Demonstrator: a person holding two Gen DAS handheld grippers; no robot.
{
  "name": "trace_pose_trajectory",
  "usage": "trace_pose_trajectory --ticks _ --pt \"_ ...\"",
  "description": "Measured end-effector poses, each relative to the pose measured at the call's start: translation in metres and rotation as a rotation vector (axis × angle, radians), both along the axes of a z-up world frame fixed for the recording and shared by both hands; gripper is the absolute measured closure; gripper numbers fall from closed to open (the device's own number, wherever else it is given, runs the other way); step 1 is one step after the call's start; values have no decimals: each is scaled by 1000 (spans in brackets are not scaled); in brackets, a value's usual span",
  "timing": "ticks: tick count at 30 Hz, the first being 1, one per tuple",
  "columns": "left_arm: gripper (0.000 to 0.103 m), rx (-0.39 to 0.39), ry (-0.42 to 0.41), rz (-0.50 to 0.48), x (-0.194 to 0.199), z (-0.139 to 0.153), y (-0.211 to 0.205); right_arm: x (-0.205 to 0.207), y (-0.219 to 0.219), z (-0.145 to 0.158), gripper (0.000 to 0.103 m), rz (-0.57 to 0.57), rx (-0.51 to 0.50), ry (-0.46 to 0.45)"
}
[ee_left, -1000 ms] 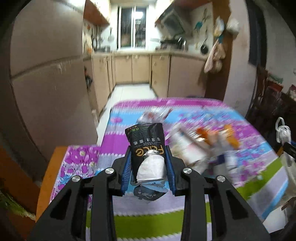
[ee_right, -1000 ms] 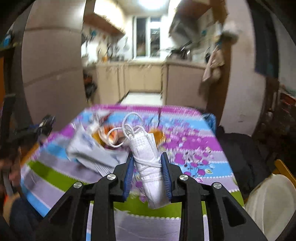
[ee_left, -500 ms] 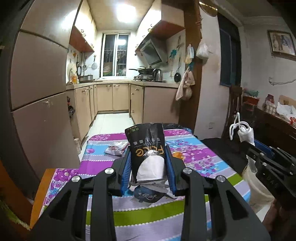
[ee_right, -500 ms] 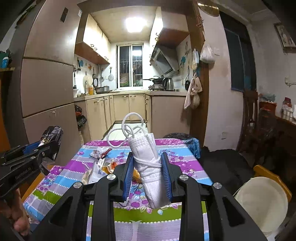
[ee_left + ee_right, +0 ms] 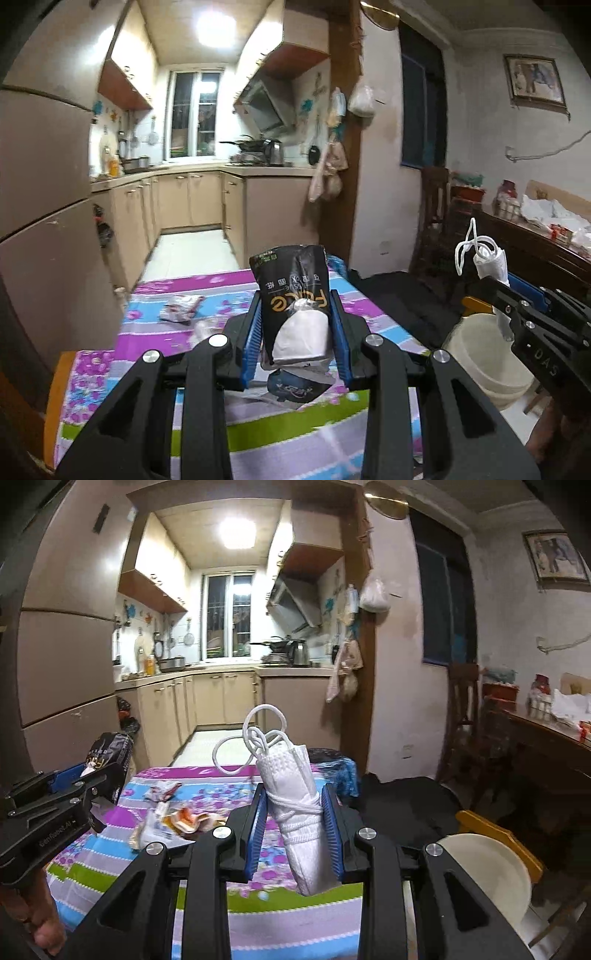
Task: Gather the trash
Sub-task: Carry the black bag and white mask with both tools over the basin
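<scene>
Left wrist: left tongs (image 5: 295, 332) clamped one black tissue pack (image 5: 293, 295); one wrapper (image 5: 181, 308) ahead-left on worktop (image 5: 147, 369), one white bin (image 5: 484, 354) to the right.
Right wrist: right tongs (image 5: 295, 823) gripped one rolled white mask (image 5: 301, 812); wrapper pile (image 5: 173, 819) ahead-left, path unobstructed.

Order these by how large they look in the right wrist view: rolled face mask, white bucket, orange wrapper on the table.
1. white bucket, cut by the frame edge.
2. rolled face mask, clamped in the right gripper; nearness to the camera inflates it, so its rank against the bucket is unsure.
3. orange wrapper on the table, clearly smallest.
</scene>
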State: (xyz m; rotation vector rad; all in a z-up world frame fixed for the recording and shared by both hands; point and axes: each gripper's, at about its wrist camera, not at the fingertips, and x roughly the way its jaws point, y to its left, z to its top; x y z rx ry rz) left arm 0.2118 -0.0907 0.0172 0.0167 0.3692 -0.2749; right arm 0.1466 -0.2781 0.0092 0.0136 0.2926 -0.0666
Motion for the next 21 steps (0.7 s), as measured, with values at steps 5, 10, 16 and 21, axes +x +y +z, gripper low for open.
trace_pose_trajectory --ticks 5,10,16,21 --pt "71 10 23 -110 8 4 -51 -12 -52 7 72 -97 7 32" --pt "71 29 90 -274 20 1 -123 -16 -121 4 72 -208 16 97" --pt "71 100 237 -457 44 -17 -218 0 -222 -10 72 -301 108 259" --pt "70 154 391 -563 61 -49 -284 28 -294 -40 72 -337 178 427"
